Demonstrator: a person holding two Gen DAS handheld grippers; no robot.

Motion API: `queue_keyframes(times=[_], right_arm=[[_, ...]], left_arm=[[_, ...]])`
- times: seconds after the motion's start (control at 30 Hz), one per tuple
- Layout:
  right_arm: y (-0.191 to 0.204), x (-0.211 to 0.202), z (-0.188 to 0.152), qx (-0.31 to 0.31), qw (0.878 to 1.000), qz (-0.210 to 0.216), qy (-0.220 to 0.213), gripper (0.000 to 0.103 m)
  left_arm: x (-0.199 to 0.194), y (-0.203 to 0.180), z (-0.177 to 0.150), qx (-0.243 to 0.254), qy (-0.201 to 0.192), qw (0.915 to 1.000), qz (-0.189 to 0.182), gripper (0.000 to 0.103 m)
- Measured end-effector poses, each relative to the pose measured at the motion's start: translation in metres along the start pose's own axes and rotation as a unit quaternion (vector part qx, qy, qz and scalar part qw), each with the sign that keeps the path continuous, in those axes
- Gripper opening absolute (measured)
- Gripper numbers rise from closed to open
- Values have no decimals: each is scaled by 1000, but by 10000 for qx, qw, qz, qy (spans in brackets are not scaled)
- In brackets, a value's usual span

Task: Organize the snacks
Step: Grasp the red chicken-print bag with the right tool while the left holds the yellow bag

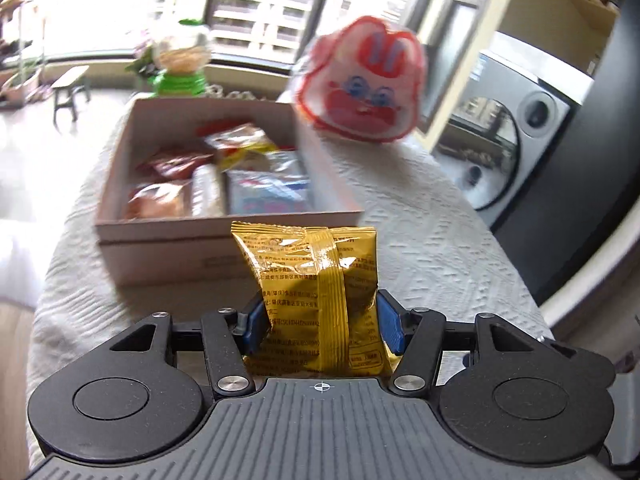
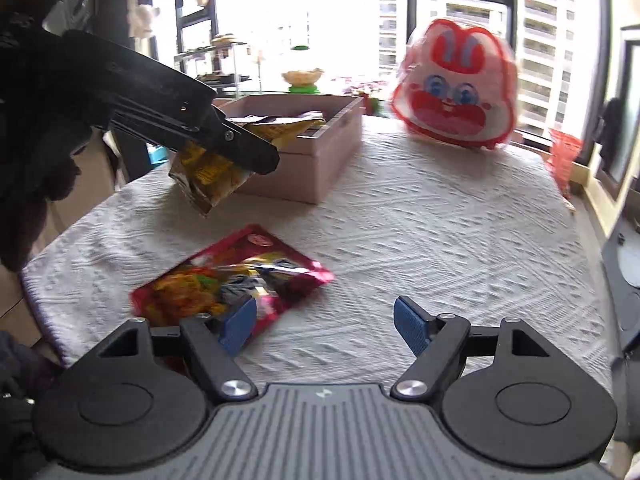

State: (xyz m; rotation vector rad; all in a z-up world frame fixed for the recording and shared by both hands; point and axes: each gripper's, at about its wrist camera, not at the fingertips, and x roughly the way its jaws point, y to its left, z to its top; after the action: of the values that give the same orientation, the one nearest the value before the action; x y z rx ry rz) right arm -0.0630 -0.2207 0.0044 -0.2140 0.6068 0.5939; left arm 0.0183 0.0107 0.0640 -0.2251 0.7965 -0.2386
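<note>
Setting: a home, high-rise flat. Evidence: tall windows facing apartment blocks; table under a white textured cloth; potted plants along the sill; small stool; speaker

A white textured cloth covers the tabletop. On it sit a cardboard box of snacks, a rabbit-faced bag and, nearer, a flat red snack packet.
</note>
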Motion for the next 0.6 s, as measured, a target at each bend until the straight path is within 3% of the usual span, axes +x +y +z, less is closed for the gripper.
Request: queue_keyframes(times=[0.07,0.13,0.33,0.43,0.6], right_arm=[[20,7,4,-252,9988,371,191,76],[35,13,5,-561,9964,474,425,76],[23,9,3,-764,9944,-193,708,77],[5,7,3,-496,9940,-610,758,77],[-15,15,4,517,9938,-312,936,85]], left_arm=[[1,19,-6,-355,64,9993,53,62],[3,26,-13,-436,155,9989,-12,62],[9,33,-31,-441,299,9985,-146,62],[6,46,-40,-604,222,9979,-101,62],[4,55,-41,-690,152,9972,-225,62]])
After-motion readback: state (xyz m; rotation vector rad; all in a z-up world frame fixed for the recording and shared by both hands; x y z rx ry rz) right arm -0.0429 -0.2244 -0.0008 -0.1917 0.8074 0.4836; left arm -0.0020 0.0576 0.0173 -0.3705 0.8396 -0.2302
